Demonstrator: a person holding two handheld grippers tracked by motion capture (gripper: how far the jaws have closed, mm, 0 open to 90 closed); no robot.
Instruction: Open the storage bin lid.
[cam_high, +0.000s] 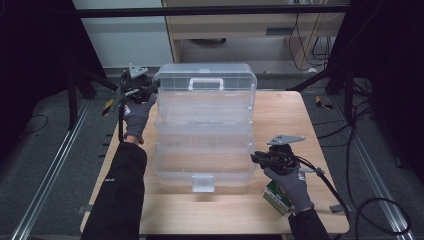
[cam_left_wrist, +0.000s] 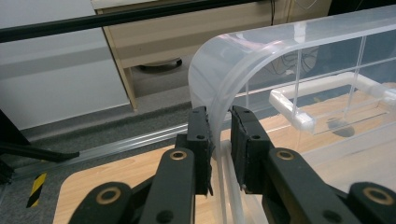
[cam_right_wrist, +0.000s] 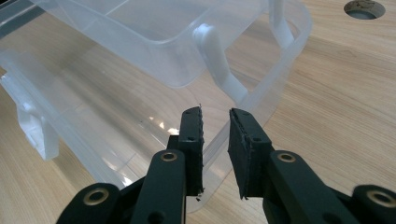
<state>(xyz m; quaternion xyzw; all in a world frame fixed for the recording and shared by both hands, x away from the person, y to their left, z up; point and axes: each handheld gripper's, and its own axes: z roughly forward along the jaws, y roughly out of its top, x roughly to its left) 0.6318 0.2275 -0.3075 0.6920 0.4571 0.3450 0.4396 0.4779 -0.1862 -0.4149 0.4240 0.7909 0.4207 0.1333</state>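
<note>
A: Left gripper (cam_left_wrist: 219, 122) — jaws pinching the curved corner wall of the clear, see-through plastic organiser box (cam_high: 205, 130), one pad (cam_left_wrist: 200, 135) outside, the other inside, both pressed to the plastic. In the high view, same left gripper (cam_high: 141, 86) up at the raised lid's (cam_high: 205, 82) left corner, gloved left hand (cam_high: 136, 114) just below it.

B: And the white carry handle (cam_left_wrist: 299, 105)?

A: On the lid, just beyond the clamped corner; in the high view, centred near the lid's top edge.

B: Right gripper (cam_right_wrist: 215, 122)?

A: Jaws narrowly spread, rim of the lowest tray passing between them at the near right corner. Cannot tell whether the pads actually touch it. In the high view, right gripper (cam_high: 256, 158) against the box's right side, near the front, with the grey-gloved right hand (cam_high: 292, 182) behind it.

B: Box itself?

A: Unfolded in stepped tiers across the middle of the pale wooden table (cam_high: 290, 115): lid upright at the far edge, trays descending toward the near edge, white latch (cam_high: 203, 183) hanging at the front.

B: Anything beside it?

A: Small green-and-white carton (cam_high: 276, 196) near the table's front right corner, partly under the right hand. Round cable hole (cam_right_wrist: 363, 8) in the tabletop, well apart from the box, seen in the right gripper view.
</note>
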